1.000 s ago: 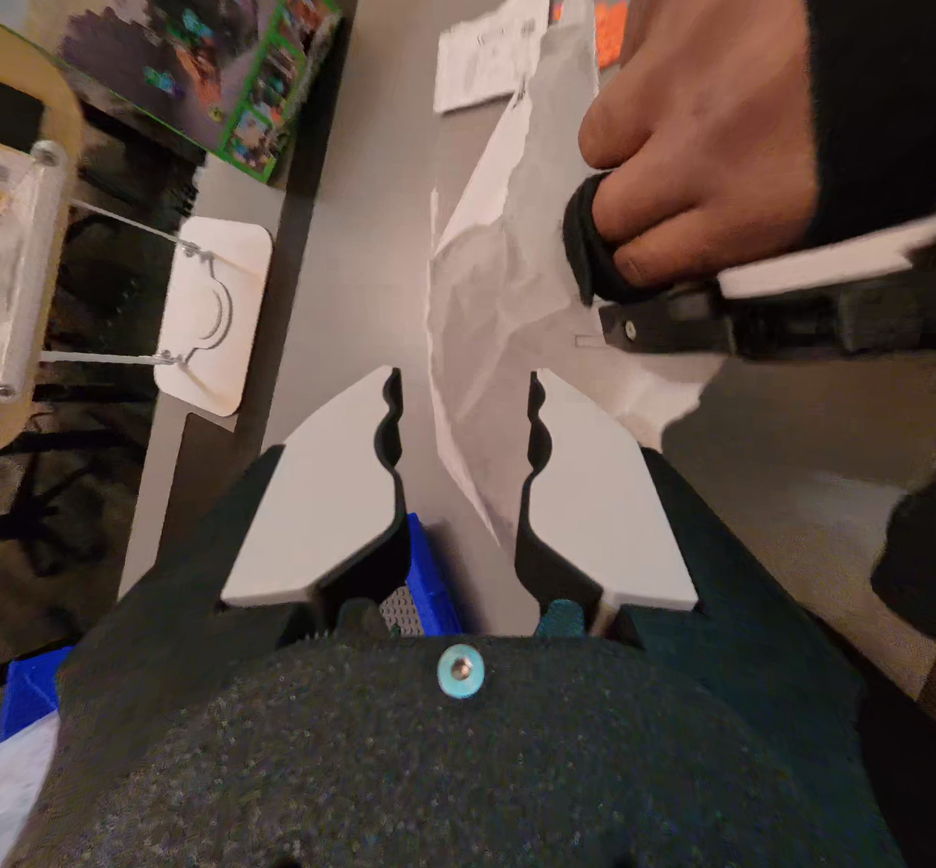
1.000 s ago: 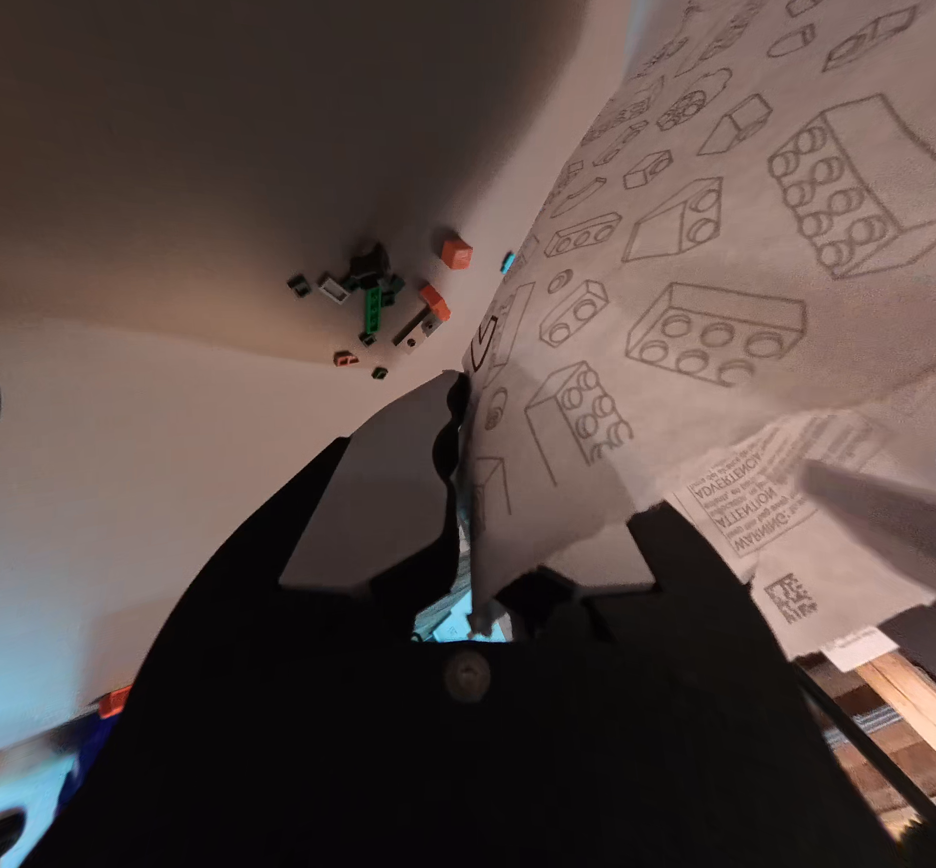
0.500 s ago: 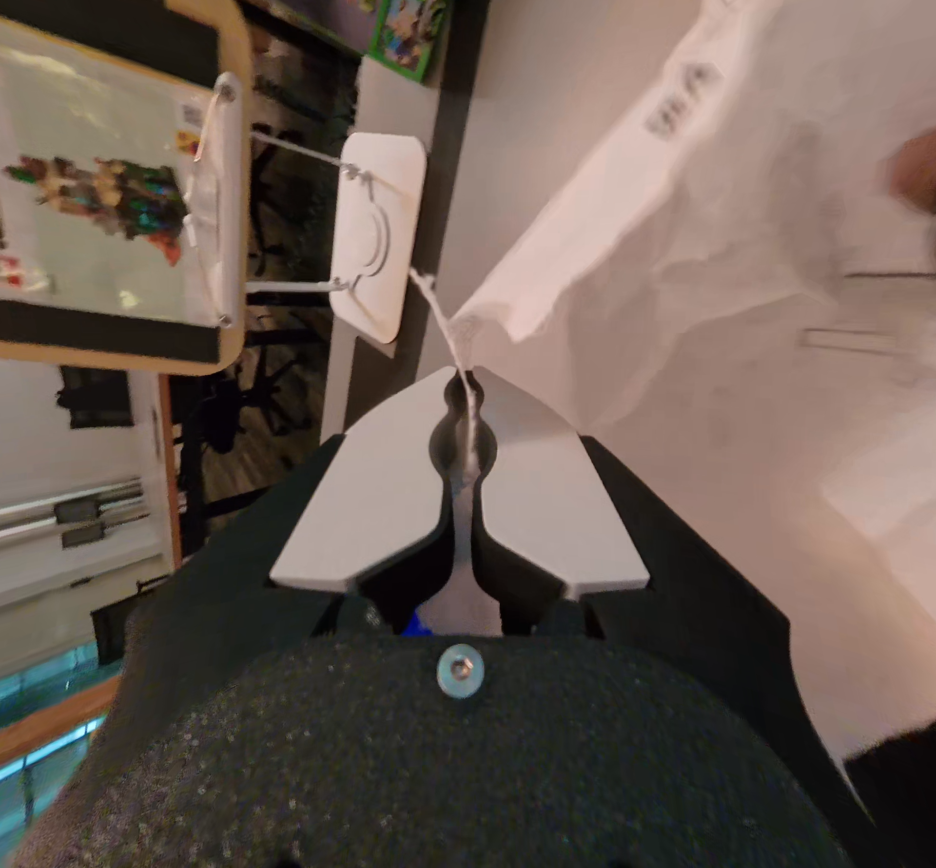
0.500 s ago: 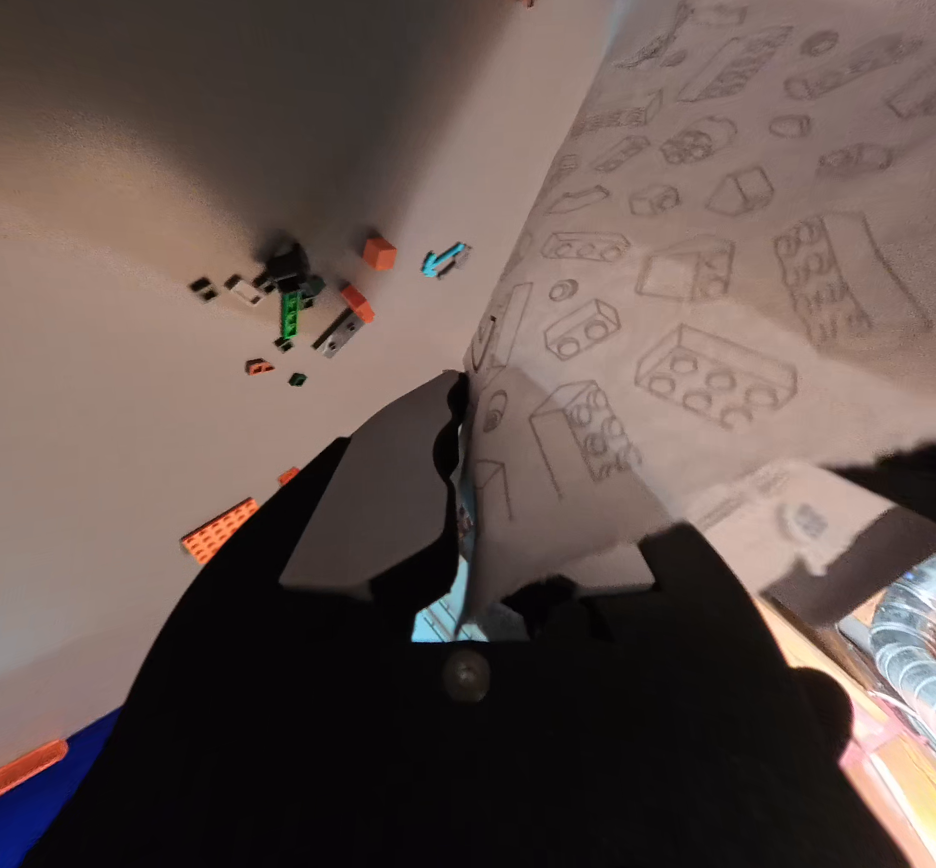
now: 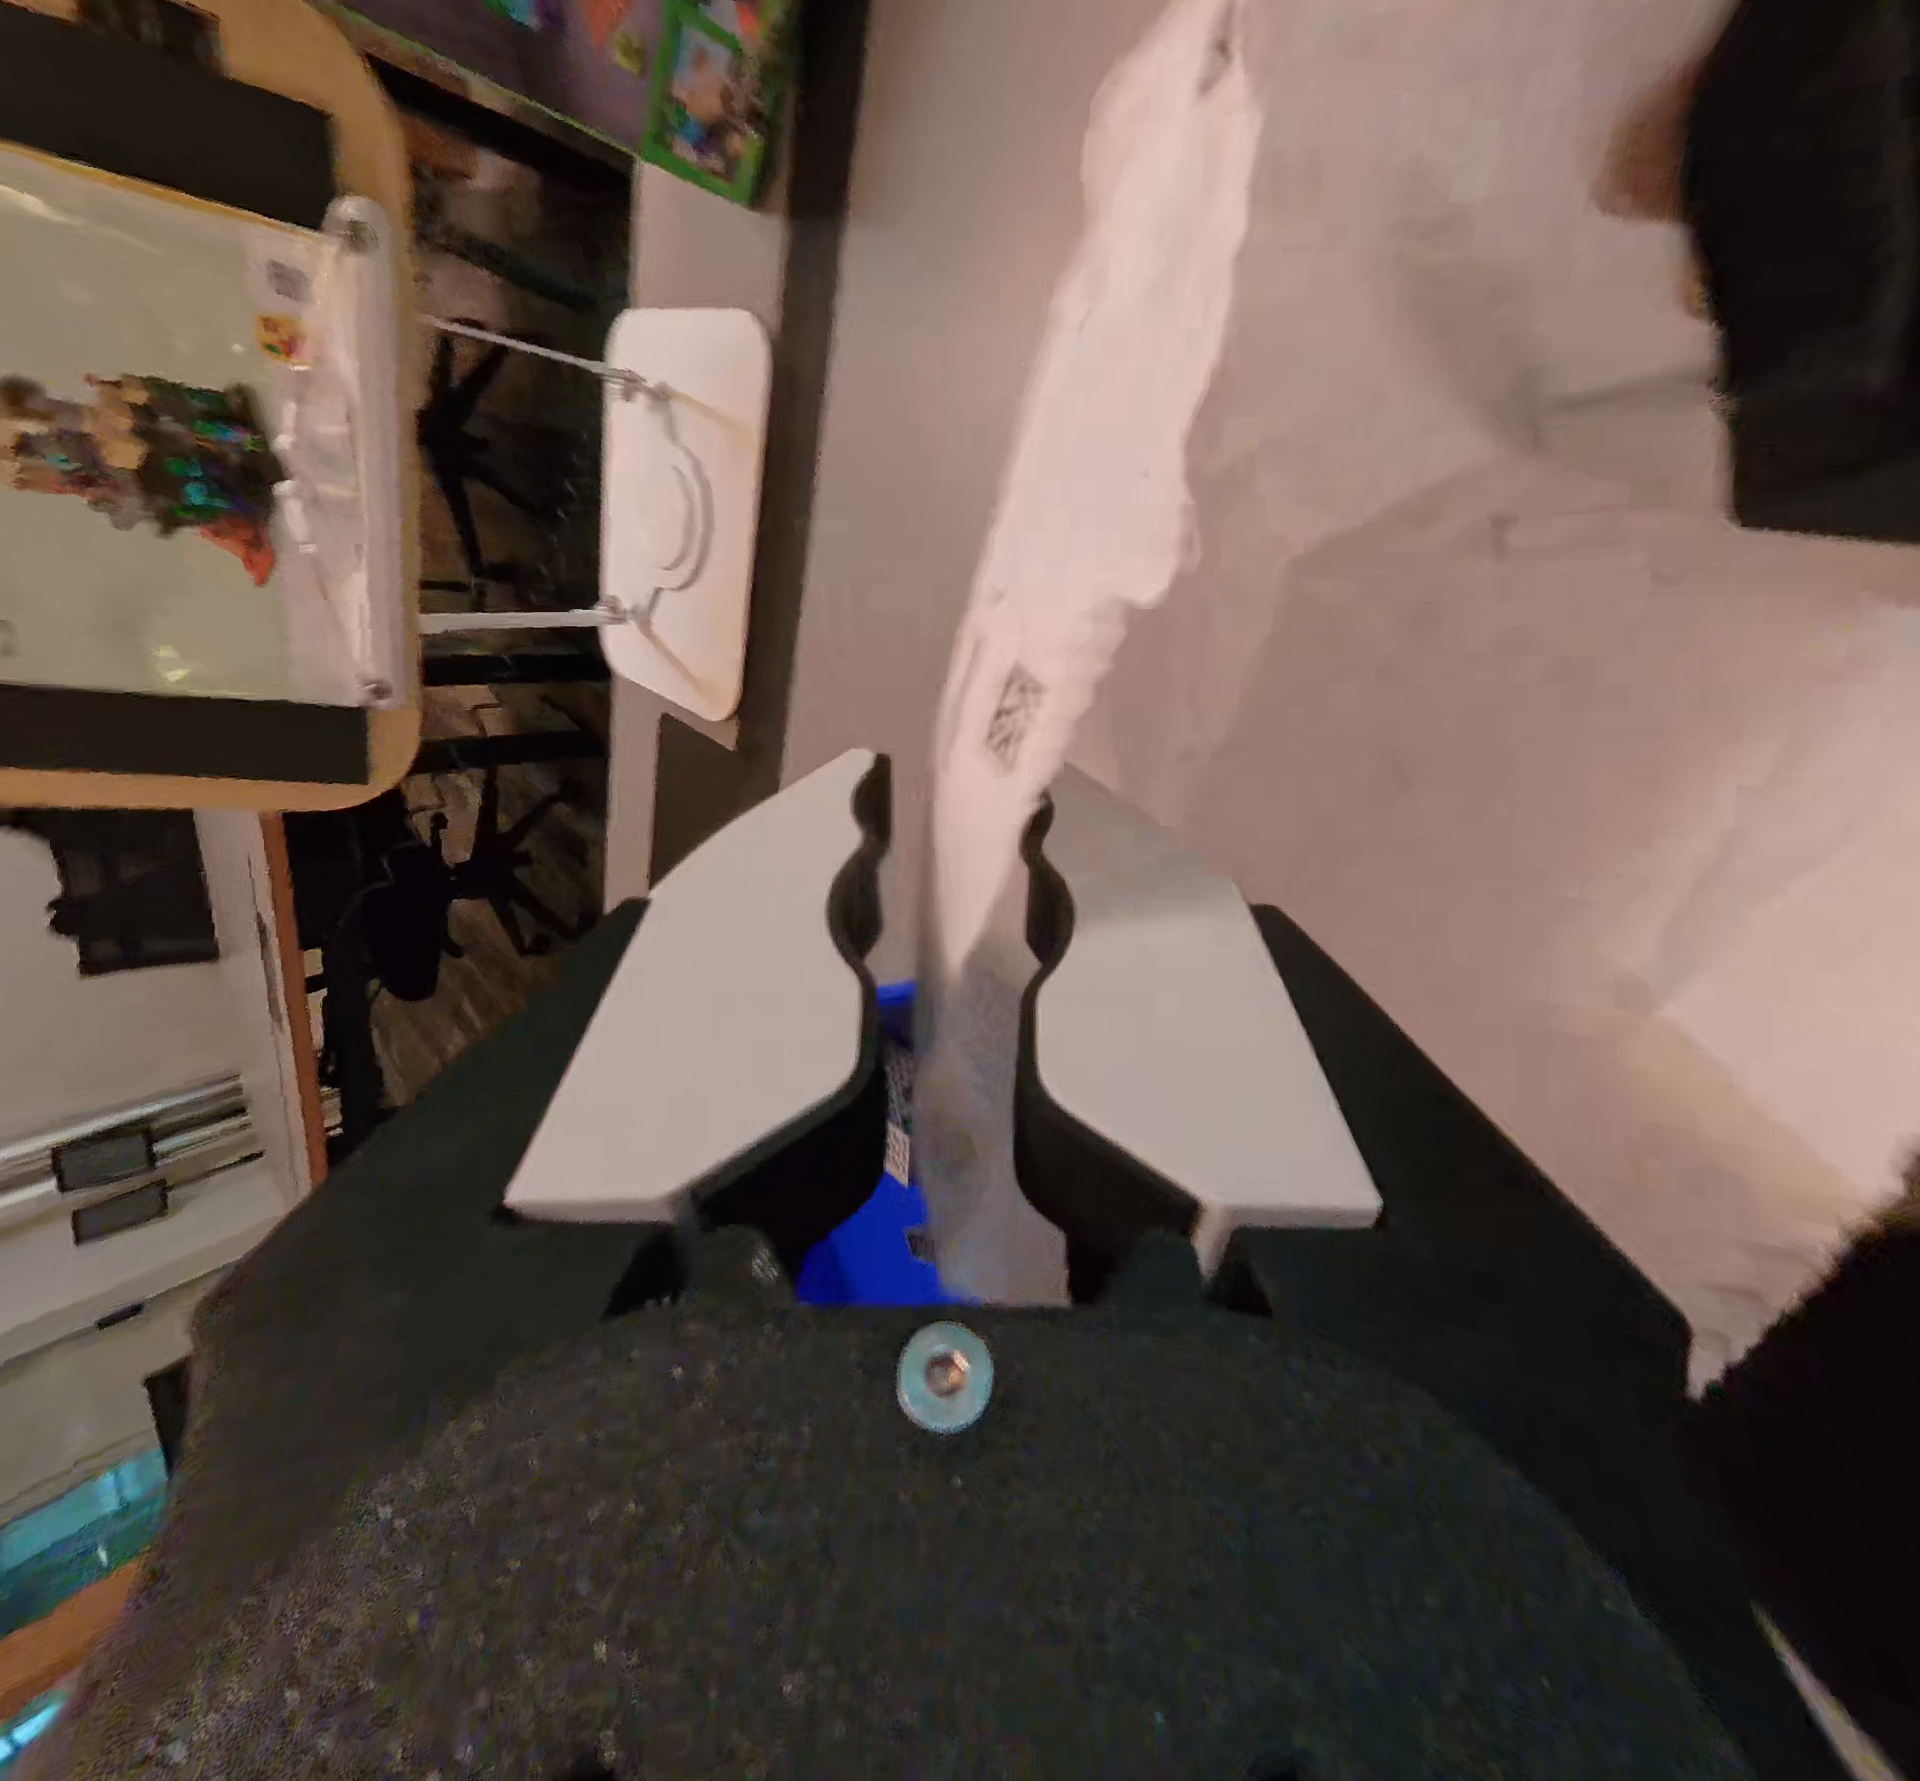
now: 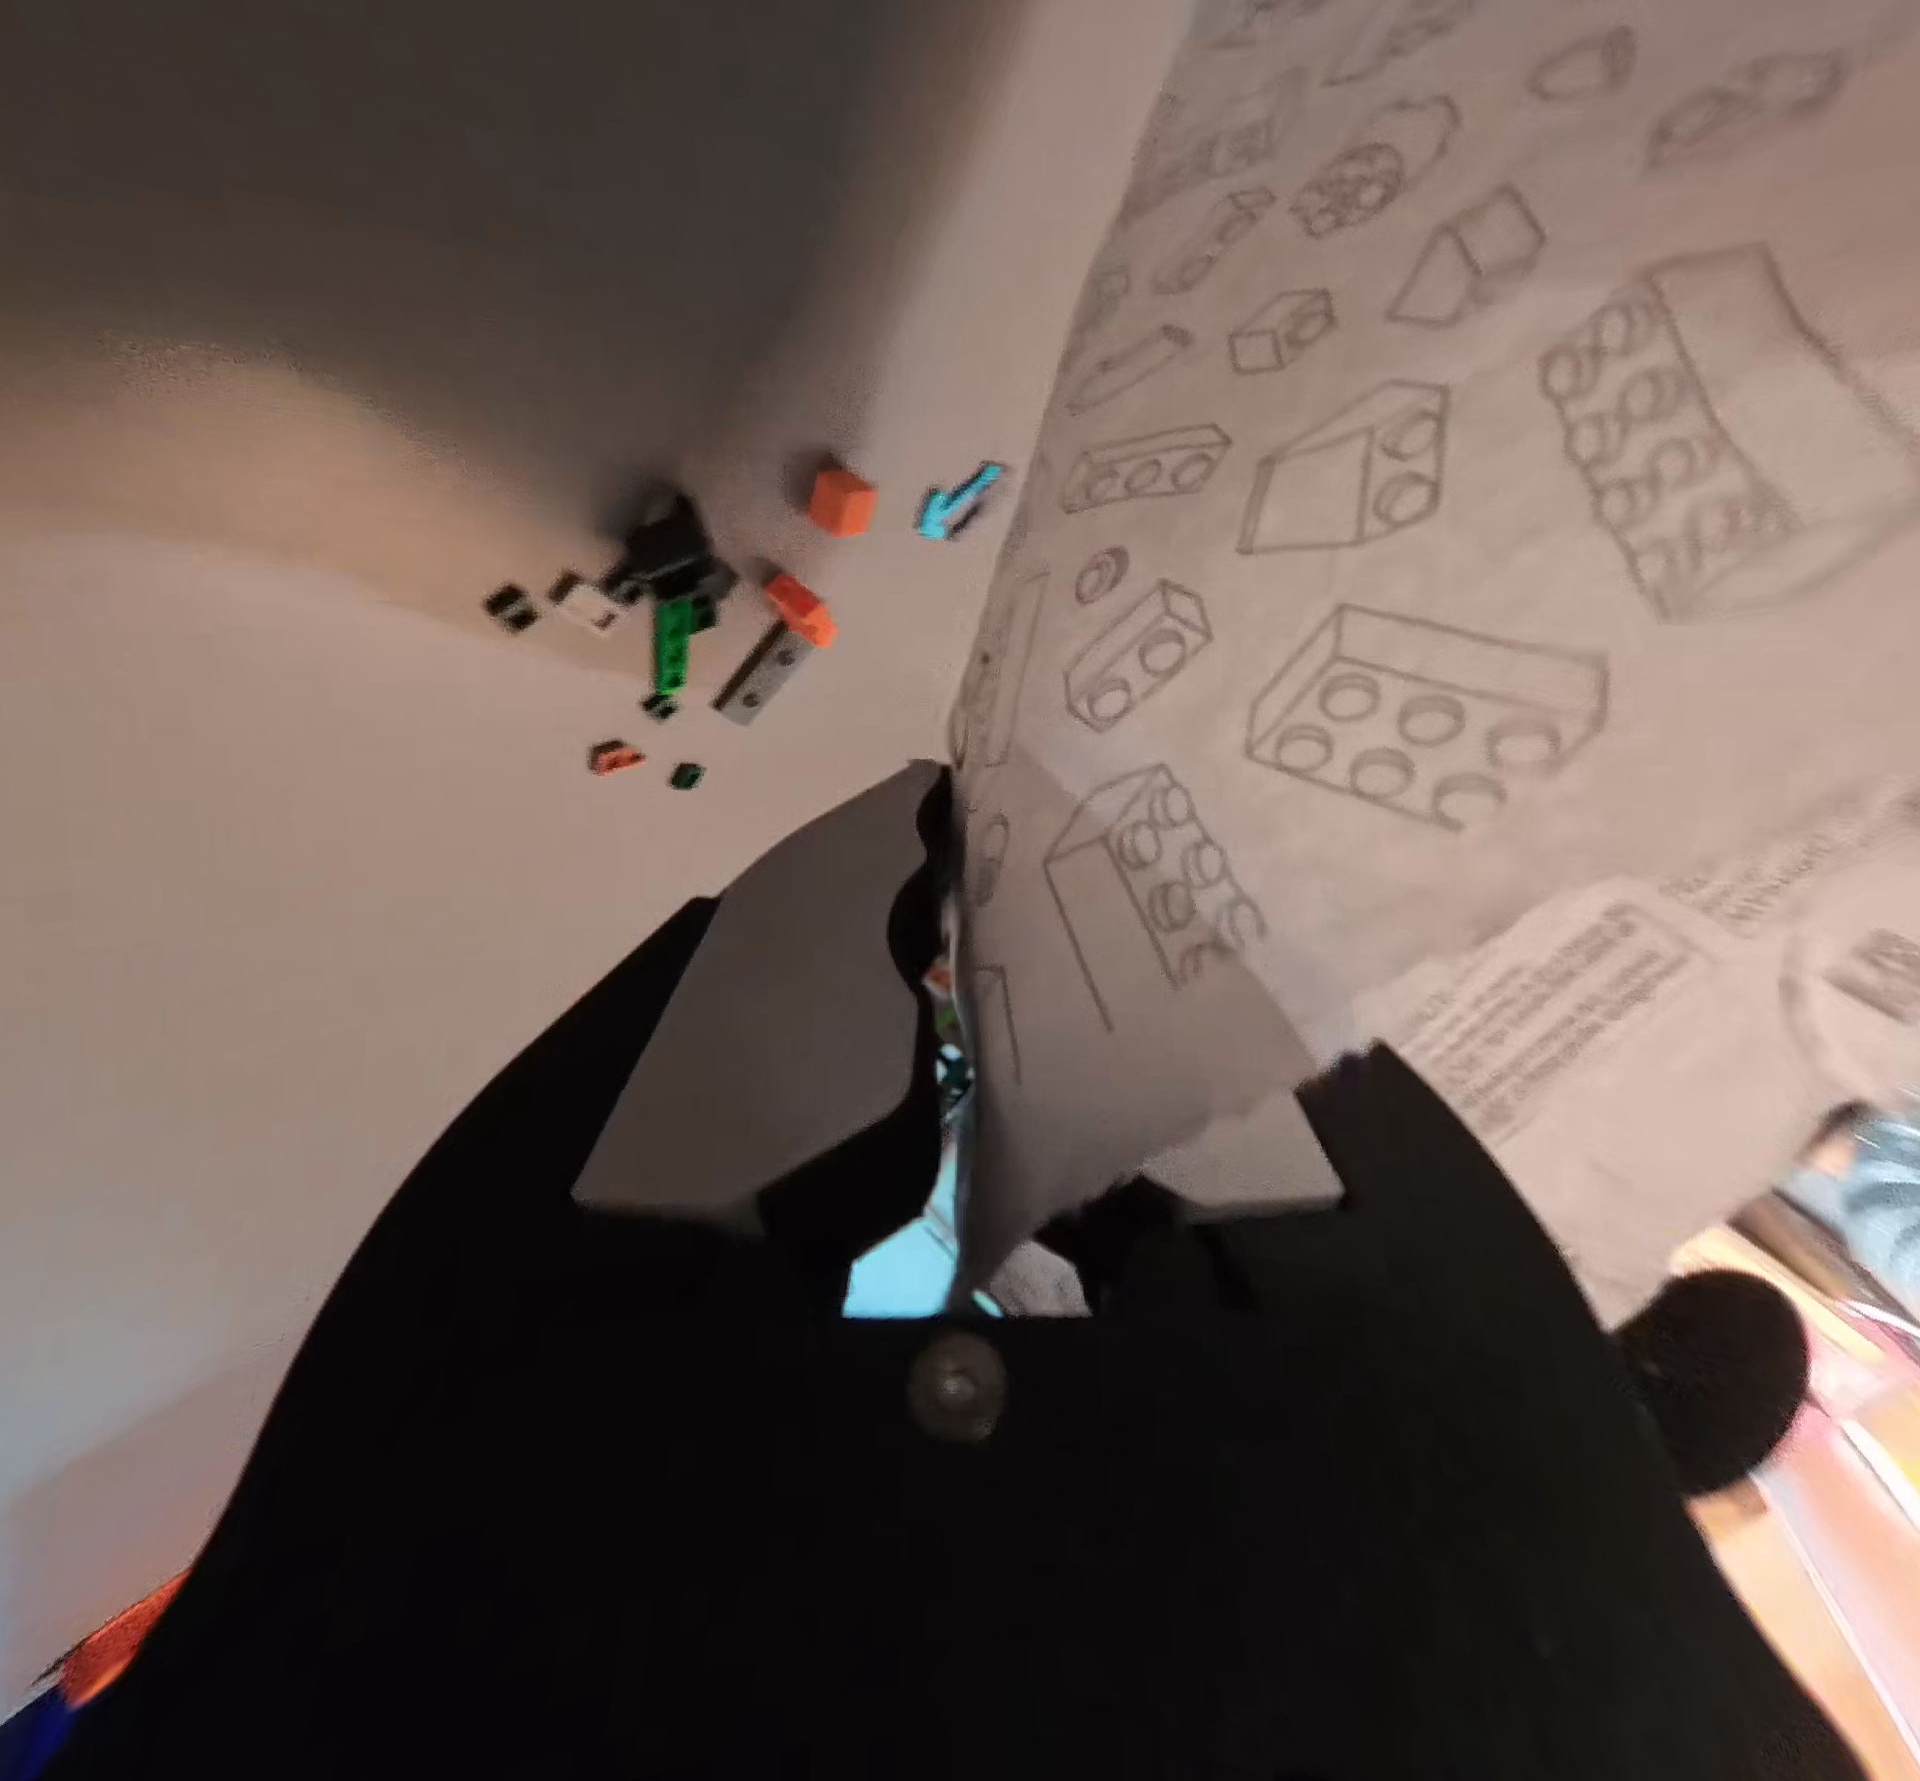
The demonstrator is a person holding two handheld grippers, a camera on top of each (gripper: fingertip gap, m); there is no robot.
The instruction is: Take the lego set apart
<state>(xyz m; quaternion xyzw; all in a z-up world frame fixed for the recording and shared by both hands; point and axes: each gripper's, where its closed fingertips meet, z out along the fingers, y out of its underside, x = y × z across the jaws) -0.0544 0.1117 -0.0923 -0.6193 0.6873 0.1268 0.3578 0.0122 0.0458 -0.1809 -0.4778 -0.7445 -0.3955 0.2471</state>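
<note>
Left gripper (image 5: 956, 796): jaws parted, paper bag (image 5: 1081, 484) edge loose between them.
Loose lego pieces (image 6: 686, 619): scattered on table (image 6: 260, 900), left of bag.
Right gripper (image 6: 951, 786): clamped on bag edge.
Risk: one-sided hold; bag may tear or swing into pieces.

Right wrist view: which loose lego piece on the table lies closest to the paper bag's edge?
The light blue arrow-shaped piece. It sits right beside the printed paper bag; the orange brick lies just left of it, and the green plate and dark bits cluster farther left.
</note>
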